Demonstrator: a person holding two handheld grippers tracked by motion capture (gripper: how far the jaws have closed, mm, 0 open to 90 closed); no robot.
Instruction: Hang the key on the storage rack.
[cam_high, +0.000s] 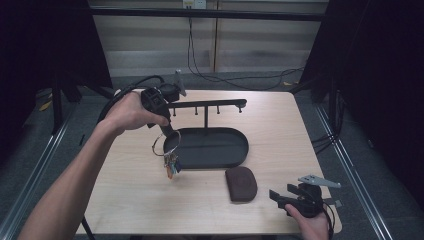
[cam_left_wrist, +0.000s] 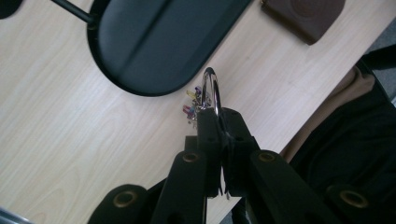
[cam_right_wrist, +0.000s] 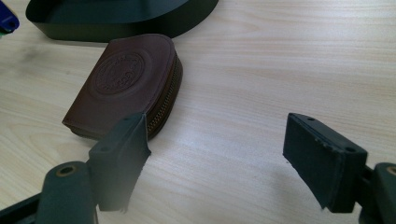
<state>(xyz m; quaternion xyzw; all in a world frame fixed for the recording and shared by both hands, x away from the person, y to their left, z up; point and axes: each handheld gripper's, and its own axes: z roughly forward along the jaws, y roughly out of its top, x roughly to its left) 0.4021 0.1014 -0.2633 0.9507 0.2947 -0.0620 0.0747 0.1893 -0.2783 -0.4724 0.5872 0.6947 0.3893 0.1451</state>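
My left gripper is shut on a silver key ring, and a bunch of coloured keys dangles from it above the table, just off the left end of the black oval tray. In the left gripper view the ring stands pinched between the closed jaws, with the keys below it and the tray beyond. My right gripper rests open near the front right corner. A brown zip wallet lies just beyond its left jaw, untouched, while the gripper holds nothing.
A black rack with small hooks rises on a post from the tray's far side. The wallet lies in front of the tray. Dark curtains flank the table, and cables run along the floor behind it.
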